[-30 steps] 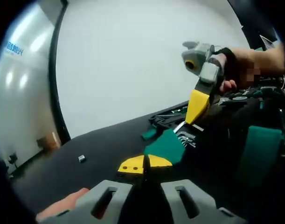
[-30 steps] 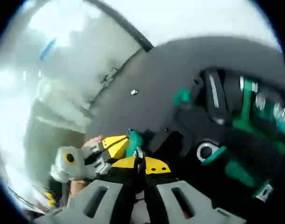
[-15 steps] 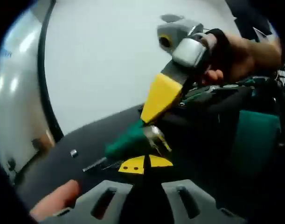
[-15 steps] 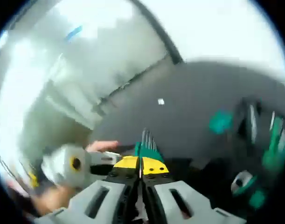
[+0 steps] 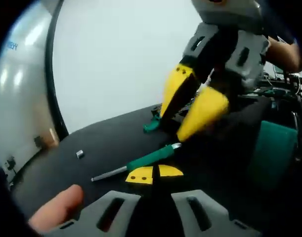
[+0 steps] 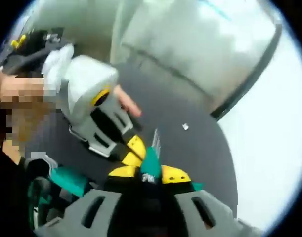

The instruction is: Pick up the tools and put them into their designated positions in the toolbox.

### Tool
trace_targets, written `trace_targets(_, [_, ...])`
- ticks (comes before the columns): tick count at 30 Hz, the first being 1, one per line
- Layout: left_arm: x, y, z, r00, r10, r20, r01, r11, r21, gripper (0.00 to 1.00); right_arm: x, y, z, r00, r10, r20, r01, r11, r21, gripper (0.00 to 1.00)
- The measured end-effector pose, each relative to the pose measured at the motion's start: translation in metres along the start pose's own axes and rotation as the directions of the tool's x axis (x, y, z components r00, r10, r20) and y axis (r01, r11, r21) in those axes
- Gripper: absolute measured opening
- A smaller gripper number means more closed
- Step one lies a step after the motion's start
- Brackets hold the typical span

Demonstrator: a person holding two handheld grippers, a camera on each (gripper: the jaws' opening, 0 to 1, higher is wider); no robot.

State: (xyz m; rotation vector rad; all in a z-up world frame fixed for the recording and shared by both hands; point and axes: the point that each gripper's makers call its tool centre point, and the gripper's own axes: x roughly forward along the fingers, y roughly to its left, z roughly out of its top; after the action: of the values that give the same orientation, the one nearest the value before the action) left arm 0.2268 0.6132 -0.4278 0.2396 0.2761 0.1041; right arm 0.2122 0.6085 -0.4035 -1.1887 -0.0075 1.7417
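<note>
Left gripper view: the left gripper (image 5: 152, 174), jaws closed, pinches a green-handled screwdriver (image 5: 150, 158) over the black table (image 5: 91, 153). The right gripper (image 5: 193, 111) hangs above, jaws parted.

Right gripper view: the screwdriver (image 6: 151, 160) lies between its spread yellow tips (image 6: 150, 173), likely a handover.

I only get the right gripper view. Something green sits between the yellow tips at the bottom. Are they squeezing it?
Observer: No. In the left gripper view, the right gripper has its yellow jaws spread wide apart.
Operator: So what holds it?
Observer: Apparently the left gripper. Its jaws are together at the slim green-handled tool with a bare metal shaft.
Operator: Where does the shaft point?
Observer: Away from the toolbox with the teal insert, out over the black table.
</note>
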Motion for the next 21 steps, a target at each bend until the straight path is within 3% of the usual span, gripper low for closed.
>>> trace_targets(1, [0.000, 0.001, -0.001, 1.000, 0.004, 0.000, -0.004, 1.000, 0.001, 0.00, 0.006, 0.000, -0.006, 0.999, 0.009, -0.045, -0.010, 1.000, -0.027, 0.23])
trace_targets(4, [-0.001, 0.001, 0.000, 1.000, 0.005, 0.006, -0.006, 1.000, 0.013, 0.00, 0.026, -0.012, -0.007, 0.998, -0.005, -0.061, -0.008, 0.979, -0.204, 0.19])
trace_targets(6, [-0.003, -0.001, 0.001, 1.000, 0.005, 0.004, -0.005, 1.000, 0.009, 0.00, 0.042, -0.005, -0.005, 0.998, 0.052, -0.043, -0.062, 0.959, -0.278, 0.18])
trace_targets(7, [-0.003, 0.000, -0.001, 1.000, 0.013, -0.003, -0.013, 1.000, 0.008, 0.00, 0.041, -0.004, -0.007, 0.997, 0.052, -0.050, -0.063, 0.965, -0.253, 0.18])
trace_targets(8, [-0.004, 0.003, 0.000, 1.000, 0.015, 0.001, -0.015, 1.000, -0.015, 0.00, 0.045, -0.007, -0.009, 0.996, 0.055, -0.075, -0.068, 0.982, -0.177, 0.15])
trace_targets(9, [-0.005, 0.005, 0.000, 1.000, 0.026, 0.001, -0.026, 1.000, -0.017, 0.00, 0.038, -0.008, -0.012, 0.996, 0.020, -0.091, -0.031, 0.992, -0.120, 0.13])
trace_targets(11, [-0.007, 0.012, 0.002, 0.999, 0.034, 0.009, -0.033, 0.999, -0.037, 0.00, 0.032, -0.018, -0.009, 0.999, -0.020, -0.036, 0.017, 0.997, -0.072, 0.06])
trace_targets(13, [-0.012, 0.015, 0.007, 0.998, 0.059, 0.029, -0.058, 0.997, -0.058, 0.00, 0.021, -0.028, -0.010, 0.999, 0.018, 0.036, -0.023, 0.991, 0.128, 0.05])
trace_targets(14, [-0.017, 0.023, 0.014, 0.992, 0.103, 0.068, -0.099, 0.993, -0.058, 0.00, 0.013, -0.033, -0.009, 0.996, 0.049, 0.079, -0.068, 0.963, 0.260, 0.05])
trace_targets(15, [-0.019, 0.030, 0.016, 0.986, 0.140, 0.087, -0.135, 0.989, -0.059, 0.00, 0.003, -0.037, -0.007, 0.989, 0.077, 0.127, -0.121, 0.912, 0.391, 0.05])
trace_targets(17, [-0.023, 0.037, 0.018, 0.980, 0.177, 0.094, -0.175, 0.984, -0.024, 0.00, -0.020, -0.048, 0.001, 0.968, 0.111, 0.224, -0.227, 0.769, 0.598, 0.05])
trace_targets(19, [-0.021, 0.032, 0.020, 0.983, 0.144, 0.110, -0.141, 0.989, -0.038, 0.00, -0.042, -0.055, 0.001, 0.945, 0.119, 0.304, -0.307, 0.643, 0.702, 0.05])
trace_targets(20, [-0.019, 0.029, 0.020, 0.985, 0.135, 0.109, -0.132, 0.991, -0.035, 0.00, -0.059, -0.052, -0.003, 0.917, 0.159, 0.366, -0.393, 0.521, 0.758, 0.05])
trace_targets(21, [-0.019, 0.028, 0.020, 0.986, 0.130, 0.108, -0.127, 0.991, -0.034, 0.00, -0.071, -0.048, -0.005, 0.894, 0.182, 0.410, -0.447, 0.433, 0.782, 0.05])
